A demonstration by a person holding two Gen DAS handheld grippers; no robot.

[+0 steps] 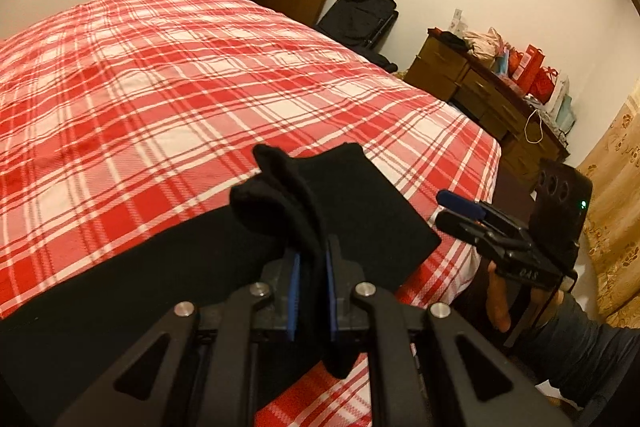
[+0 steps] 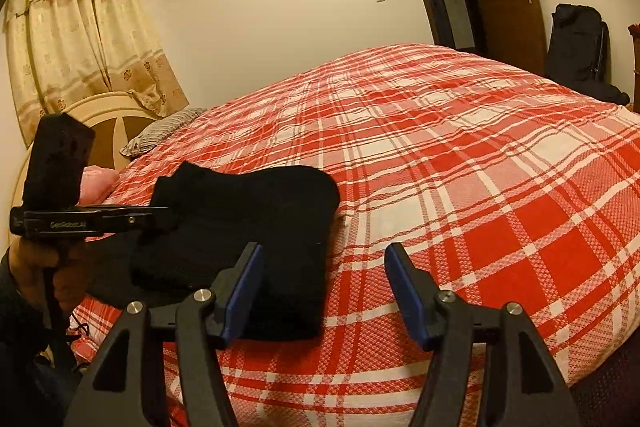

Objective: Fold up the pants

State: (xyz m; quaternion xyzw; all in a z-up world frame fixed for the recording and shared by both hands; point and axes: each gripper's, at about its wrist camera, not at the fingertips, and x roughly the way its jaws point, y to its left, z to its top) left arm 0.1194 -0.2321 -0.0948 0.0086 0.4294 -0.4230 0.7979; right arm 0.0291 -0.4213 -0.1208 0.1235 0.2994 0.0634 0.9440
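Your left gripper [image 1: 312,291] clamps a bunched fold of the black pants [image 2: 248,227], which lie near the edge of the red plaid bed [image 2: 480,167]; your right gripper [image 2: 324,287] hovers beside them, jaws spread wide.

The left gripper [image 1: 312,267] pinches a fold of the black pants [image 1: 360,211]; the bed [image 1: 160,87] stretches ahead.

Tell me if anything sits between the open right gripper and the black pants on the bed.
Nothing visible does. The right gripper hangs open just above the plaid bedspread, with the black pants directly ahead of its left finger. The left gripper is shut on a bunched fold of the pants, off to the side.
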